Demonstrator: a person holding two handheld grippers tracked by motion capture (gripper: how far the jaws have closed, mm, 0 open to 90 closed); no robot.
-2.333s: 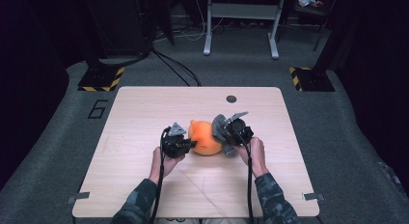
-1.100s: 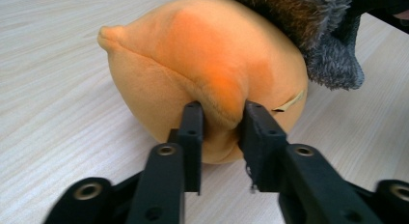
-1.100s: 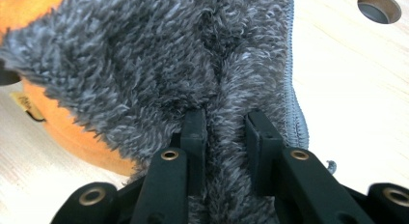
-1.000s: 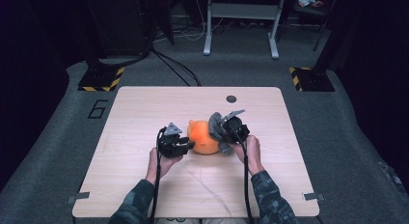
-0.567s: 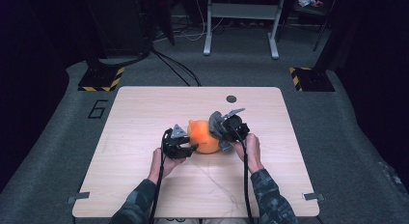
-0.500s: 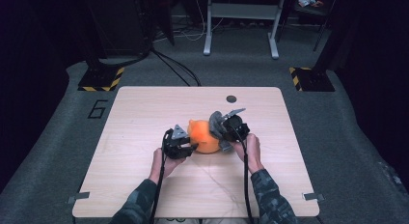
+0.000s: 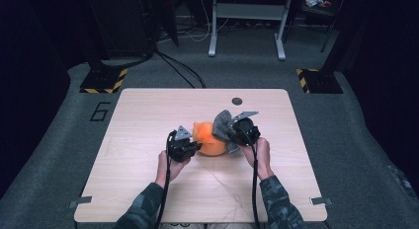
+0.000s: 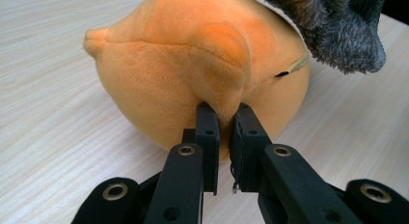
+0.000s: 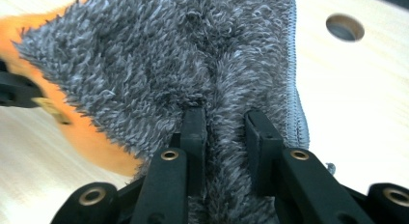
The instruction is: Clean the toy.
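An orange plush toy (image 7: pixel 208 142) lies at the middle of the wooden table (image 7: pixel 148 110). My left gripper (image 7: pixel 195 146) is at its left side. In the left gripper view its jaws have just been closing, and the gripper (image 8: pixel 225 115) now pinches a fold of the orange plush (image 8: pixel 193 55). A grey fuzzy cloth (image 7: pixel 222 124) drapes over the toy's right side. My right gripper (image 7: pixel 229 136) is shut on it. In the right gripper view the gripper (image 9: pixel 225 120) has its jaws sunk in the grey cloth (image 9: pixel 169 50), with the orange plush (image 9: pixel 82 132) beneath at the left.
A round hole (image 7: pixel 237 101) sits in the tabletop behind the toy, also seen as the hole (image 9: pixel 345 27) beyond the cloth. Bare wood surrounds the toy on all sides. Grey carpet, desk legs and cables lie past the table's far edge.
My left gripper has edged right, in against the plush's left side. The right hand and the grey cloth have stayed nearly where they were.
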